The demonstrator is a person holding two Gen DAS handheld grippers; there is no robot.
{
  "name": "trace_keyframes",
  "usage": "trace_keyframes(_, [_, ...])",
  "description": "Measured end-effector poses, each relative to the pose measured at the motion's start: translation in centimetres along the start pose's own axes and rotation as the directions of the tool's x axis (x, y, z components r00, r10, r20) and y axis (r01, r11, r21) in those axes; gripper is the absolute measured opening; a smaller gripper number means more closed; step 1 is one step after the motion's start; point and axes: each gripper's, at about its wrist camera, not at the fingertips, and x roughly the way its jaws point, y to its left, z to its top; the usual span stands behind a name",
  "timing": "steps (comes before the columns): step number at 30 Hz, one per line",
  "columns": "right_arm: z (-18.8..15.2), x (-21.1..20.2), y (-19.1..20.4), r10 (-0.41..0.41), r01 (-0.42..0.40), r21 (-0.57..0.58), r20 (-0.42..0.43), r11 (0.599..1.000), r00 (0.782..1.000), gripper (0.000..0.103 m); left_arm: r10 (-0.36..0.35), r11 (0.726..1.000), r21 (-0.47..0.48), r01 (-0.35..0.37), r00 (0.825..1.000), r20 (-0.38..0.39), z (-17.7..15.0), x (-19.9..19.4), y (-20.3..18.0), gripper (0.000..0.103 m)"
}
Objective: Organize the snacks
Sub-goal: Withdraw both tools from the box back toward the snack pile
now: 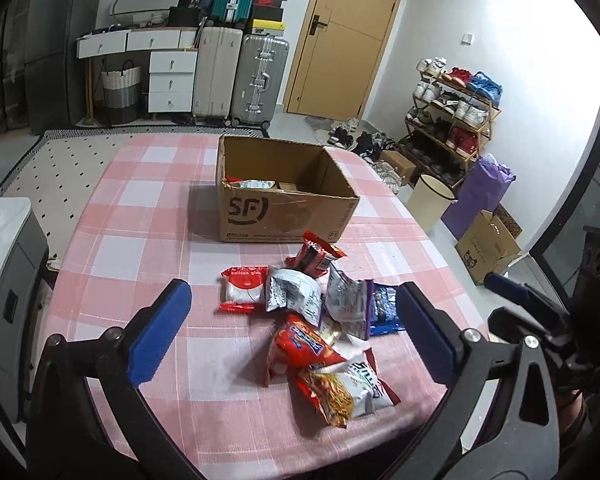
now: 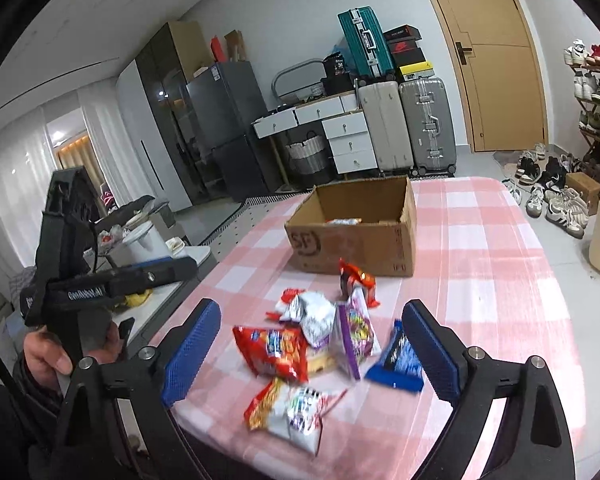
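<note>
Hovering wide open and empty, the left gripper (image 1: 292, 326) and right gripper (image 2: 312, 354) touch nothing. Snack packets (image 1: 312, 320) lie heaped between the grippers and the cardboard box (image 1: 288, 216).

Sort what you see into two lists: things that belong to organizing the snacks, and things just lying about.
Belongs: snack packets, cardboard box, left gripper, right gripper.
Lying about: suitcases, shoe rack, bin, fridge.

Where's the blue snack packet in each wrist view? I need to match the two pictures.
Left wrist: blue snack packet at the pile's right edge, beside the left gripper's right finger.
Right wrist: blue snack packet lower centre-right, beside the right gripper's right finger.
Shared landmark: cardboard box, behind the pile.
</note>
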Motion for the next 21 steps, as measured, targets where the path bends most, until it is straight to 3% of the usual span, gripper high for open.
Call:
trace_keyframes(7, [-2.4, -0.8, -0.3, -0.011, 0.011, 0.013, -0.026, 1.0, 1.0, 0.1, -0.009, 1.0, -0.001, 0.009, 1.0, -0.006, -2.0, -0.9, -0.4, 0.102])
trace_keyframes(21, [-7.0, 4.2, 0.9, 0.024, -0.018, 0.027, -0.219, 0.999, 0.975, 0.101, -0.026, 1.0, -0.011, 0.026, 0.998, -0.059, -5.6, 0.5, 0.6, 0.102])
